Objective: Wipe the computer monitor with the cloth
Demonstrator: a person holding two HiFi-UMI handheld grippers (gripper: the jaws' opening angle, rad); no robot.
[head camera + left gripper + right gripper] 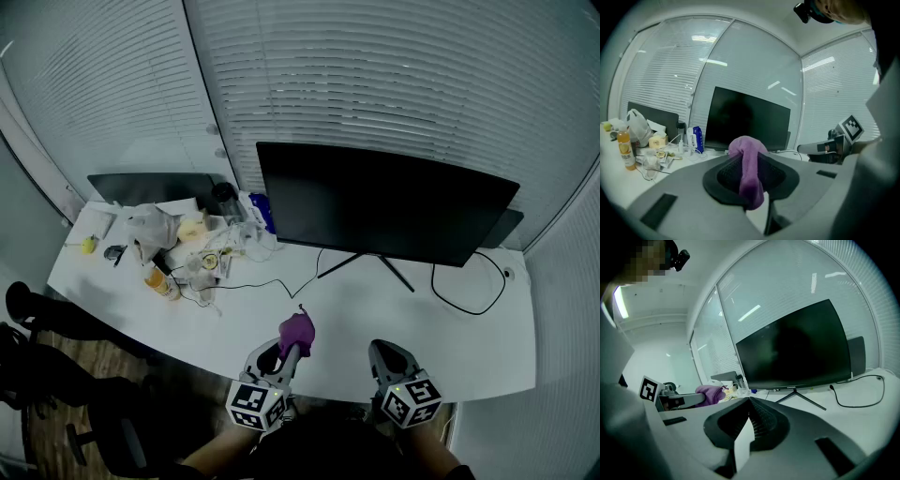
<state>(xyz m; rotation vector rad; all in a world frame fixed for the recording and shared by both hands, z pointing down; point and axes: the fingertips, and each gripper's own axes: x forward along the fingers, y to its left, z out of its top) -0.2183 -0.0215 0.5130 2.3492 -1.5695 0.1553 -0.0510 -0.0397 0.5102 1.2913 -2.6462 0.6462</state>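
1. White desk (469, 347) spans the frame's middle, with window blinds (394, 75) behind.
2. Black monitor (384, 202) stands upper centre-right.
3. Left gripper (284, 352), lower centre, clamps the purple cloth (297, 331).
4. Right gripper (386, 351) sits beside it, jaws together, empty.

Cloth (297, 330): soft purple fleece, matt. Monitor (375, 202) at 12 o'clock: black screen, faint sheen. Desk (469, 342): smooth white top, slightly glossy.

The cloth (296, 330) is purple, the monitor (375, 202) black, the tabletop (469, 347) white. Cubes on the left gripper (281, 352) and right gripper (389, 354) bear black-and-white square markers. On the left are an orange bottle (161, 281) and a blue pack (264, 212).
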